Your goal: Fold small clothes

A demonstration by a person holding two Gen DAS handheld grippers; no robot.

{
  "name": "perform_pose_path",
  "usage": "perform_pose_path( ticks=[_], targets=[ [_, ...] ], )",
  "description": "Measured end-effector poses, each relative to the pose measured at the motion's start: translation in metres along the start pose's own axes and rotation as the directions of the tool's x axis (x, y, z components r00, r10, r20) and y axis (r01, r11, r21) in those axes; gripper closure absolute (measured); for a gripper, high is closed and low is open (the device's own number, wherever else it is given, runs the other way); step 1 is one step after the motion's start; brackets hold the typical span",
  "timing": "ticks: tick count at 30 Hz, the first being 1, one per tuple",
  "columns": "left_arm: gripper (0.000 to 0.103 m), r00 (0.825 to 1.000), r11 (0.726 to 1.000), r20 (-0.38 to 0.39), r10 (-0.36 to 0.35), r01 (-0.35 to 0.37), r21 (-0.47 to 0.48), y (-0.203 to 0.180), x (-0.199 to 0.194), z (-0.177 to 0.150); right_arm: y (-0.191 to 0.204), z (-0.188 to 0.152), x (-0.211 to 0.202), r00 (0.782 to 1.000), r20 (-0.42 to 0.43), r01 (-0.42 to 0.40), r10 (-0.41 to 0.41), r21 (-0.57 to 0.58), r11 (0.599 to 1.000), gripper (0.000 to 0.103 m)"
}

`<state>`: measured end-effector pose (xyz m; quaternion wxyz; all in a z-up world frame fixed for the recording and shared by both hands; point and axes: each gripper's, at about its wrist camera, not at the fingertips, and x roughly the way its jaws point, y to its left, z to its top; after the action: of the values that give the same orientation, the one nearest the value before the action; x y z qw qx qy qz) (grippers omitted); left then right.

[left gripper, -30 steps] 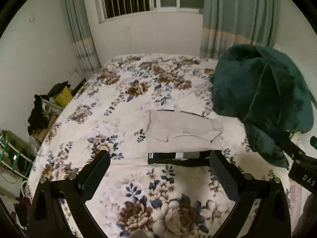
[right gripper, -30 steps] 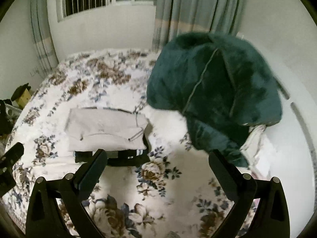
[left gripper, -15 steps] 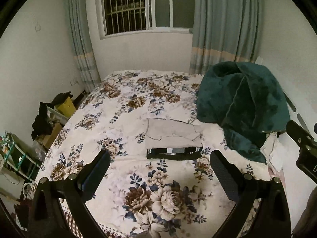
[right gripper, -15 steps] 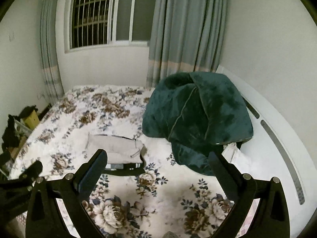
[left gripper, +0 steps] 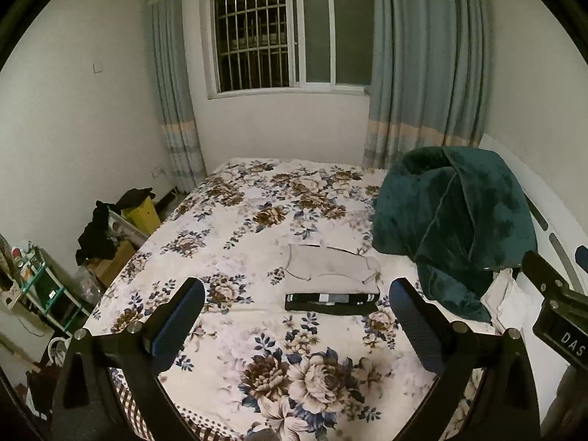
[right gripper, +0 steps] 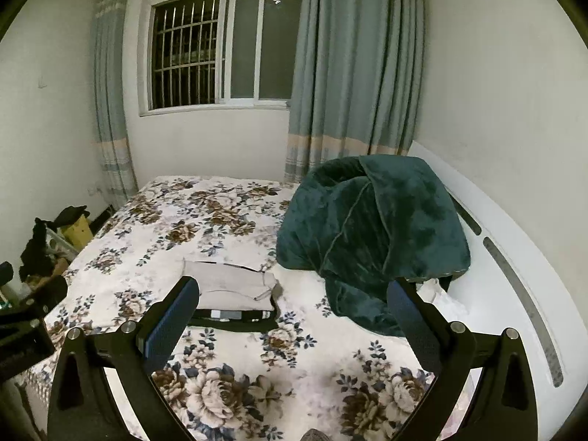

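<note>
Both pulled further back vs 0.5 s ago; left gripper (left gripper: 296,308) & right gripper (right gripper: 292,307) spread, empty; folded beige garment (left gripper: 330,270) w/ black one (left gripper: 330,301) now well ahead.

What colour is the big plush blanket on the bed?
The big plush blanket is dark teal green, clearest in the right wrist view.

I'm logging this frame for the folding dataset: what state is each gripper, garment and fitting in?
Left gripper: open, empty, held above the bed.
Right gripper: open, empty.
Beige garment: folded flat, lying on the black one.
Black garment: folded, at the bottom of the stack.
Green blanket: bunched in a heap, not folded.
Curtains: drawn apart.
Window: too dark to tell if open.
</note>
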<state>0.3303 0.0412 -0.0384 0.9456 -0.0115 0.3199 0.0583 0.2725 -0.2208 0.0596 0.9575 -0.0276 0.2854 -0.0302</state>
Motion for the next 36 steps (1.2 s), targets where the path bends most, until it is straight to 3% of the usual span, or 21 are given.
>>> perform_pose_path(
  ticks=[17, 36],
  targets=[
    [0.0, 1.0, 1.0, 0.009, 0.019, -0.018, -0.019, -0.007, -0.02, 0.001, -0.002, -0.004, -0.011, 0.997, -0.014, -0.079, 0.079, -0.014, 0.997, 0.0],
    [0.0, 0.999, 0.999, 0.004, 0.034, -0.034, -0.015, -0.011, -0.031, -0.009, -0.01, -0.015, -0.014, 0.996, -0.035, -0.089, 0.088, -0.024, 0.996, 0.0]
  ],
)
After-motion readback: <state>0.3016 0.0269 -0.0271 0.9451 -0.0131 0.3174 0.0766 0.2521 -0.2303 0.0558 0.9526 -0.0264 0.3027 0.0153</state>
